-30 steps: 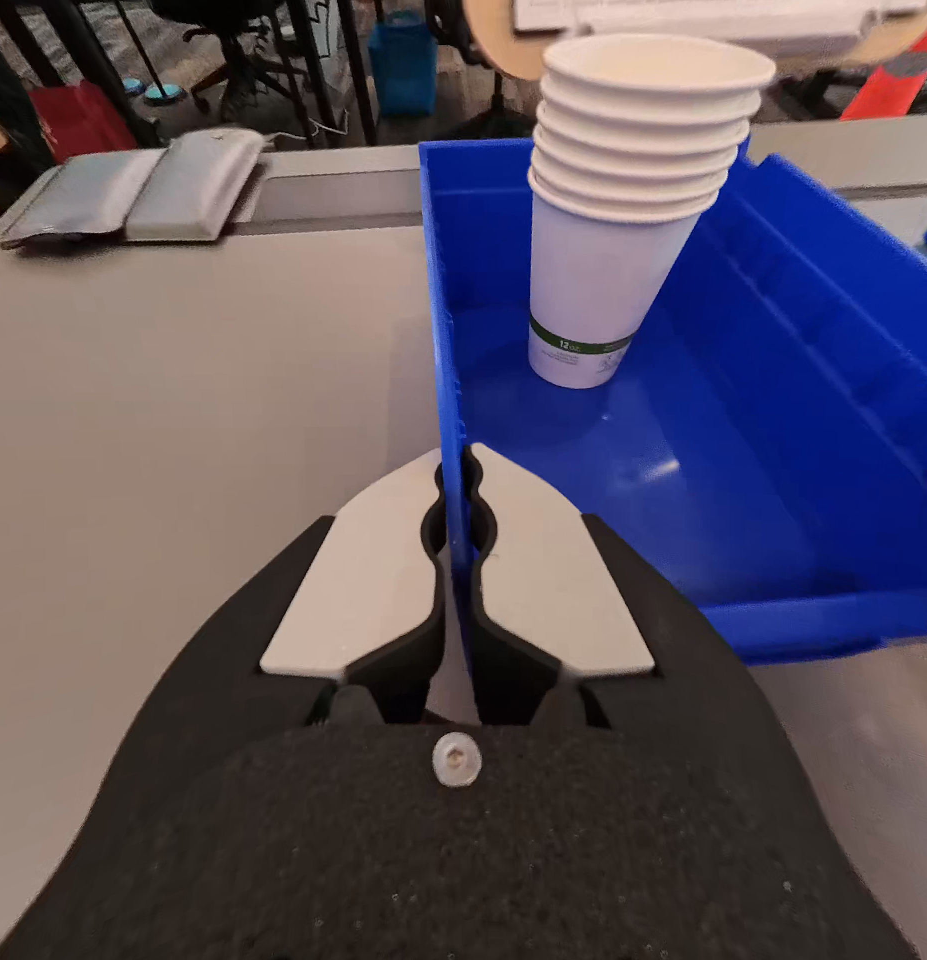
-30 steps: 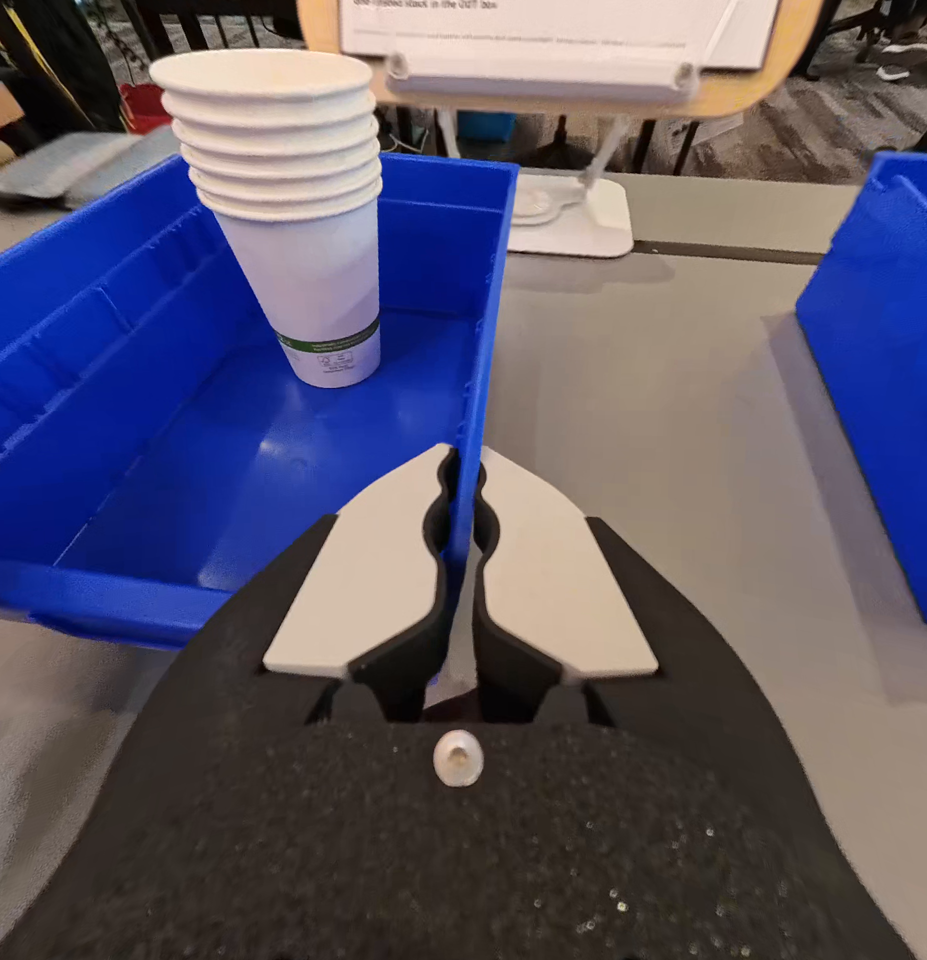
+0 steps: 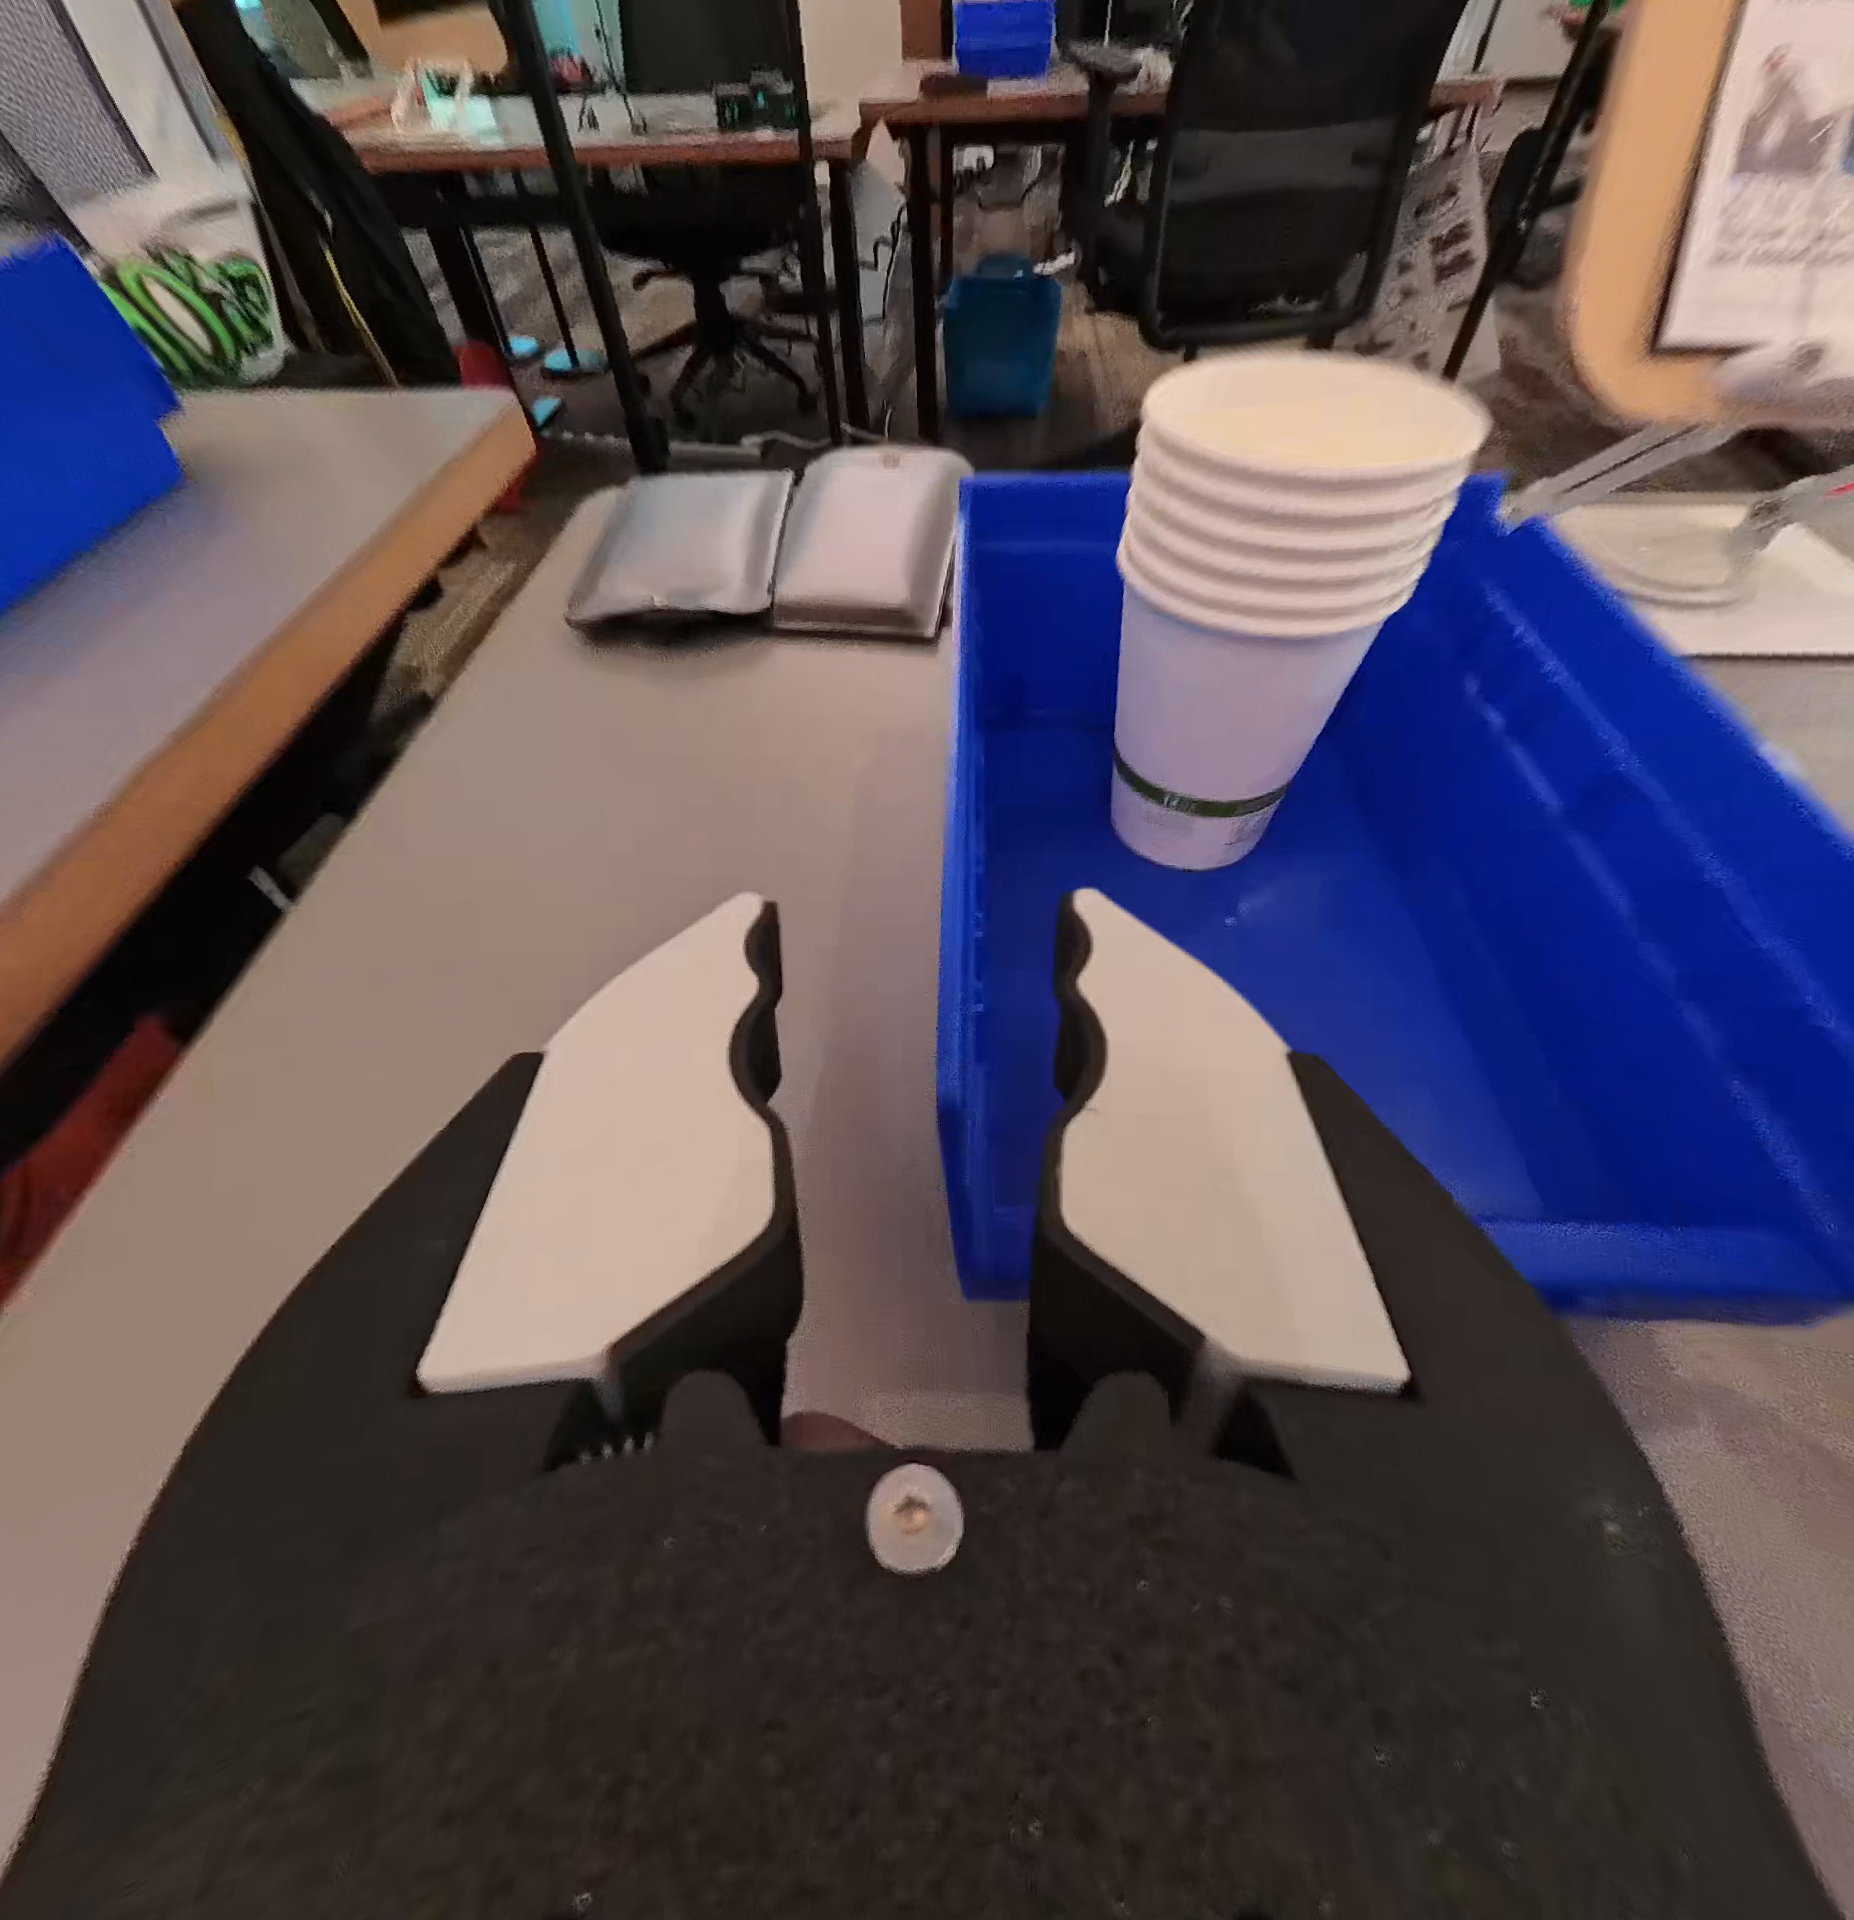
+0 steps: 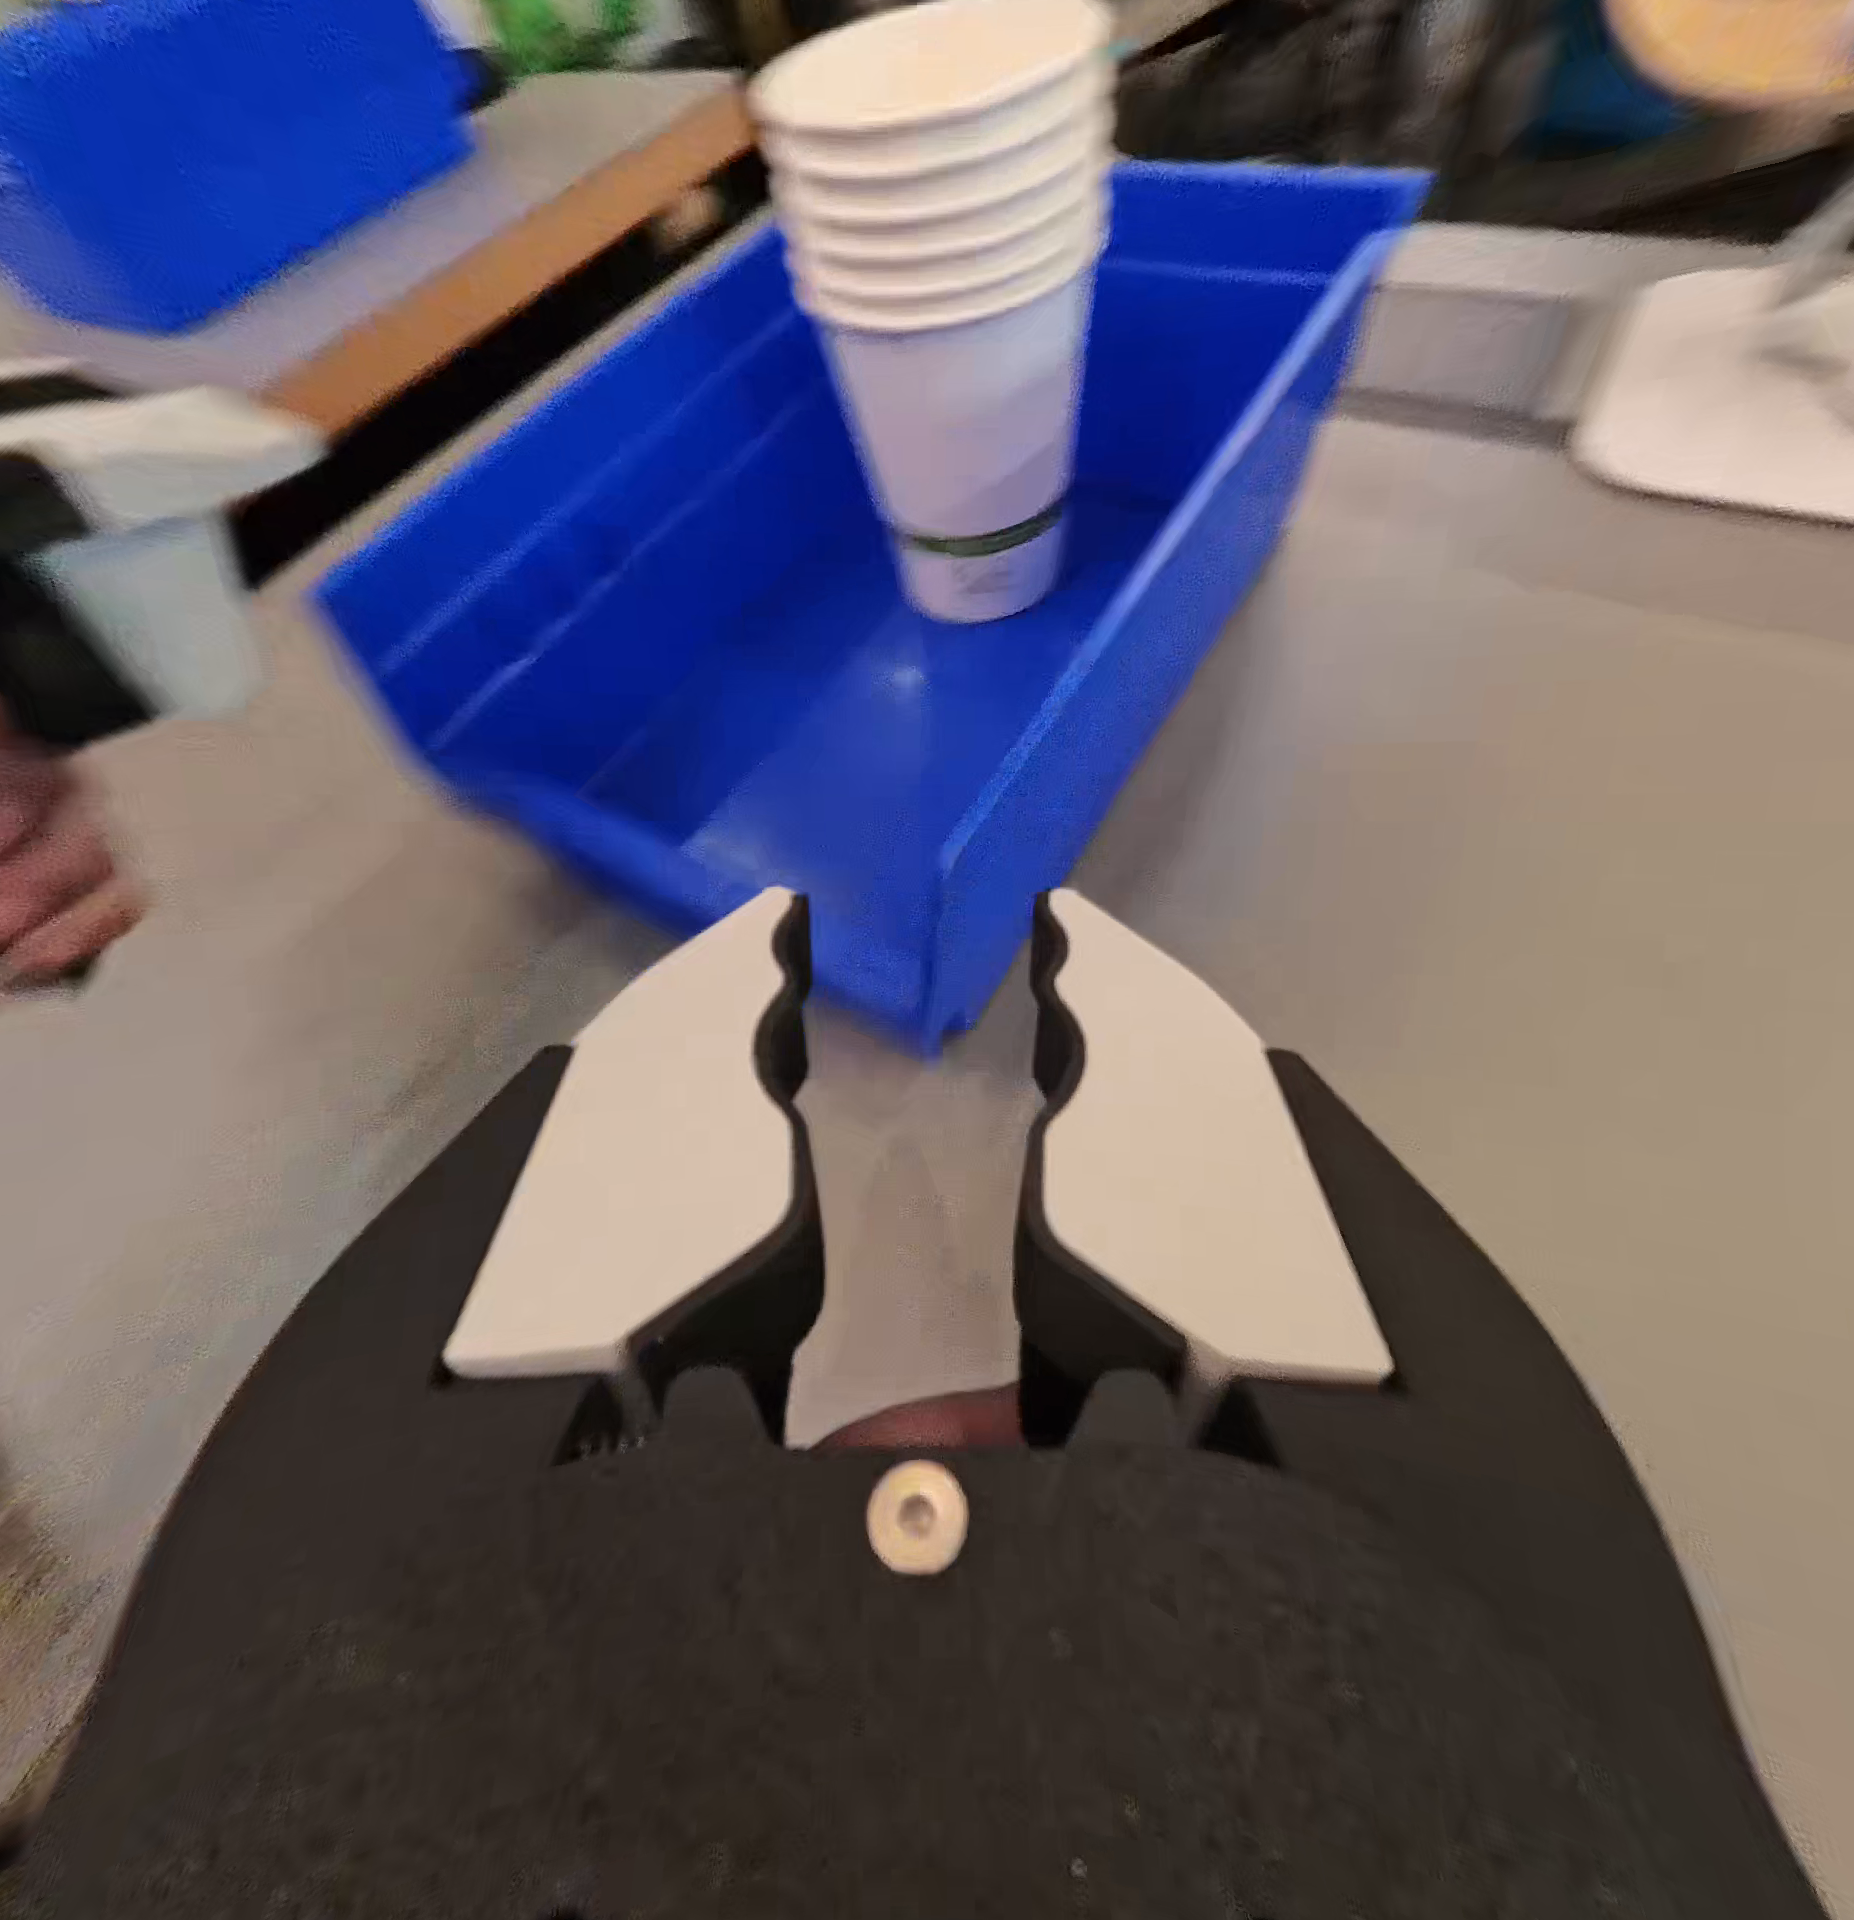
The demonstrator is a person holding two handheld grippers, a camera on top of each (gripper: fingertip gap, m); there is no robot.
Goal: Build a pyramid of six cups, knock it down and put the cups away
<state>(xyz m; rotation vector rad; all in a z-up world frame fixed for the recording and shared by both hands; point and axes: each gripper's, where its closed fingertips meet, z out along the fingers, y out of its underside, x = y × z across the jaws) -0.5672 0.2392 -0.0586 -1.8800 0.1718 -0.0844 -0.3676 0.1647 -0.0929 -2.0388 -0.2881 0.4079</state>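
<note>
Blue bin (image 3: 1629,935) edge between open left gripper (image 3: 918,914) fingers.

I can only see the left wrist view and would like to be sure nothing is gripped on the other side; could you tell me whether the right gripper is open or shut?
Observer: The right gripper is open, and nothing is held between its fingers.
Operator: Thank you. Where is the bin in relation to it?
Observer: The near right corner of the blue bin shows in the gap at the fingertips. The jaws stand apart on either side of it, not closed on the wall.
Operator: And is that view sharp enough to trust?
Observer: It is blurred, but the stack of cups is plainly upright in the bin's far half.
</note>
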